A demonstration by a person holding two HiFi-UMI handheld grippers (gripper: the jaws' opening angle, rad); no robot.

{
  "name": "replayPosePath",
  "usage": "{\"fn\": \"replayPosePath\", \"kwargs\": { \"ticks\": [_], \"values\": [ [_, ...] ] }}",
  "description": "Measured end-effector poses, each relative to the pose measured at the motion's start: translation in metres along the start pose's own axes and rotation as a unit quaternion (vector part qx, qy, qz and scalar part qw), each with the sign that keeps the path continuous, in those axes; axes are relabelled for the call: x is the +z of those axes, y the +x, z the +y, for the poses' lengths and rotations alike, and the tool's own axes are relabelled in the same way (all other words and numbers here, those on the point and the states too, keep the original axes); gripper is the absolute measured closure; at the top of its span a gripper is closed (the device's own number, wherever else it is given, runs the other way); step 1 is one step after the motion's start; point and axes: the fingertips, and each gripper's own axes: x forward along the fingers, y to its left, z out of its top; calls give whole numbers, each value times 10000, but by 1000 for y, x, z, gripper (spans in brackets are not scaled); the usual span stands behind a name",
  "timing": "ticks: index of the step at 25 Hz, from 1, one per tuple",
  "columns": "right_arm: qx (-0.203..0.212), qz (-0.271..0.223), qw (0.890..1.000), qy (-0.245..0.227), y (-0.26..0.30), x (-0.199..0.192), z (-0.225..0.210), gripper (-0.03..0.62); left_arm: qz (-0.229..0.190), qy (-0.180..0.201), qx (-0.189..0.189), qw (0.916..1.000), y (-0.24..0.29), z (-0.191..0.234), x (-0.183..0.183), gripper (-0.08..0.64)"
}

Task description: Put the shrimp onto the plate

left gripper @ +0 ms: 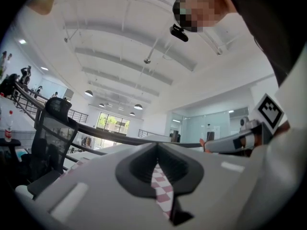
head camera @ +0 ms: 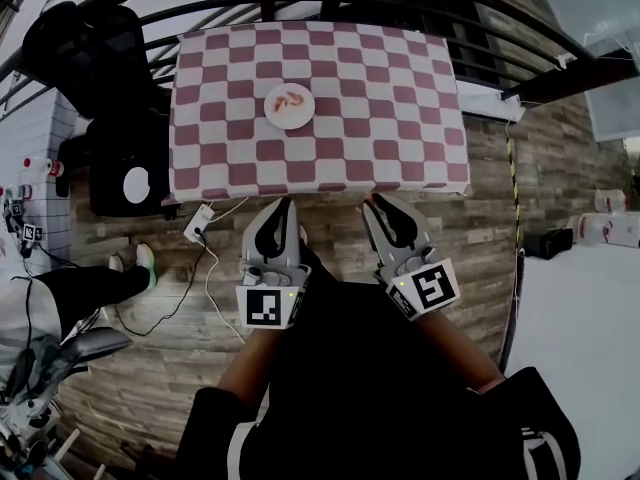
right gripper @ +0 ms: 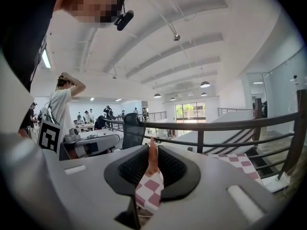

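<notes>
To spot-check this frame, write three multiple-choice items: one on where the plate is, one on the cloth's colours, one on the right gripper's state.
1. Where does the plate stand?
A. on the floor
B. on the black chair
C. on the table

2. What colours are the checks of the cloth?
A. red and white
B. blue and yellow
C. green and black

3. What state is the right gripper in?
A. open and empty
B. shut on a shrimp
C. shut on the plate

Answers:
1 C: the head view shows the plate on the table's far left part.
2 A: red and white squares cover the whole top.
3 B: the right gripper view shows an orange shrimp pinched between the jaws, sticking up past the tips.
</notes>
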Motion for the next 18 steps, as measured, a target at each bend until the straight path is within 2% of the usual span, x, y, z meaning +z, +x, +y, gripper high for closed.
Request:
{"fn": "replayPosePath", "kwargs": {
  "ticks": [6, 10, 15, 18],
  "values": [
    [94, 60, 9996, 278, 47, 9, -4, 534, 97, -17, 80, 9999, 27, 44, 1, 552],
    [62, 78, 9995, 290, 66, 8, -11, 534, -47, 88, 56, 9999, 43, 55, 8, 552],
    [47, 78, 9990, 430, 89, 10, -14, 534, 348, 215, 91, 9991, 55, 62, 8, 552],
    [82, 66, 9988, 480, 104, 15, -13, 534, 201, 110, 217, 9995, 64, 77, 15, 552]
  ]
}}
